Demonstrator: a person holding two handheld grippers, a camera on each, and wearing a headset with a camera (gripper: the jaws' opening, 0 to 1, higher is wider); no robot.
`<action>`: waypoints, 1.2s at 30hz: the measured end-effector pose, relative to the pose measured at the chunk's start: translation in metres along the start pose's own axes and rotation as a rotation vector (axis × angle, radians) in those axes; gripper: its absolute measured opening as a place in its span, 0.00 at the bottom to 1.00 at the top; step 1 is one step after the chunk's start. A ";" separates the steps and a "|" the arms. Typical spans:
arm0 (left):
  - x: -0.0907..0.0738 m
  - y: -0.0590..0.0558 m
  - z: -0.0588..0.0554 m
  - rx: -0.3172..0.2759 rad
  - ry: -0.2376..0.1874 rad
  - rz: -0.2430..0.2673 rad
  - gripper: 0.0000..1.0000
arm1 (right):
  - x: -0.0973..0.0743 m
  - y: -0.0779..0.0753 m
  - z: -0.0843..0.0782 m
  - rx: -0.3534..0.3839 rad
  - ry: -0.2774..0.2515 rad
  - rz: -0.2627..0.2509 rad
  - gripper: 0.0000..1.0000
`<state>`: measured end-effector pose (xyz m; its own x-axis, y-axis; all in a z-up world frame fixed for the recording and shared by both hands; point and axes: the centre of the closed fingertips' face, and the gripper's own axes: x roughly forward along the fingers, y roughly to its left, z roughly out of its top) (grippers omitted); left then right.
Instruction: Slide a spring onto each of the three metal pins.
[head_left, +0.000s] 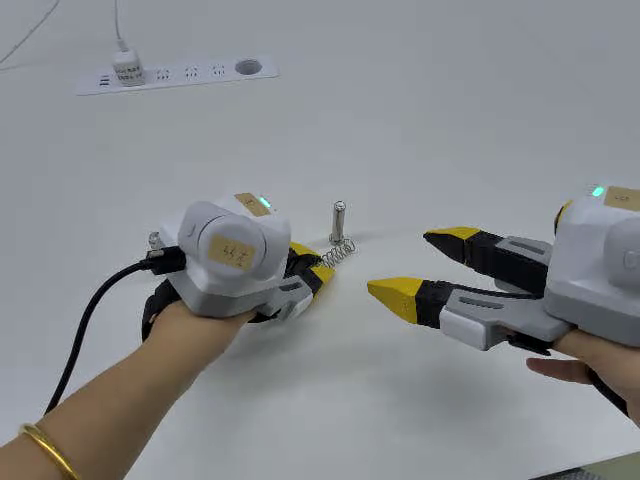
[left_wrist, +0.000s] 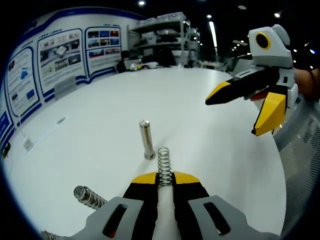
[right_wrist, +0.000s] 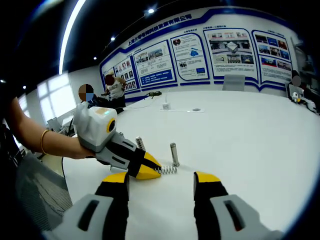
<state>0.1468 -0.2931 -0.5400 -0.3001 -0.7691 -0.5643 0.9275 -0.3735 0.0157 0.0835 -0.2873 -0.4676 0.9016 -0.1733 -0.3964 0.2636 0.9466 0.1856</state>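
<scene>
Nearest me in the head view, my left hand, a gold bangle (head_left: 45, 450) on its wrist, holds the left gripper (head_left: 318, 272) low on the white table (head_left: 420, 120), with a black cable (head_left: 88, 312) trailing back from it. Its yellow-tipped jaws are pressed together on one end of a spring (head_left: 339, 253). The left gripper view shows the coil pinched between the two tips and reaching forward over the tabletop. The spring's free end sits just beside the foot of an upright metal pin (head_left: 339, 220); I cannot tell whether they touch. That pin is bare.

To the right, the right gripper (head_left: 420, 265) hovers above the table with its jaws spread wide and nothing between them. They point toward the spring and pin but stay well apart from both.

Beside the left gripper's body, on the far side from the bare pin, stands a second pin (left_wrist: 89, 196) with a spring coiled around it.

Farther back, a white power strip (head_left: 175, 75) lies on the table with a white plug (head_left: 128, 68) in it.
</scene>
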 end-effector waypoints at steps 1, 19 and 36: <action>-0.001 -0.002 -0.001 0.002 0.002 -0.002 0.10 | 0.000 0.000 0.001 0.004 -0.002 0.000 0.53; -0.043 -0.019 0.009 0.038 -0.087 -0.006 0.10 | 0.004 0.005 0.018 0.064 -0.044 0.026 0.54; -0.075 -0.032 0.034 0.041 -0.216 0.015 0.10 | 0.011 0.021 0.031 0.164 -0.055 0.091 0.45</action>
<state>0.1322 -0.2410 -0.4694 -0.3312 -0.8662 -0.3743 0.9238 -0.3785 0.0585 0.1092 -0.2776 -0.4402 0.9403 -0.1082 -0.3228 0.2290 0.9027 0.3644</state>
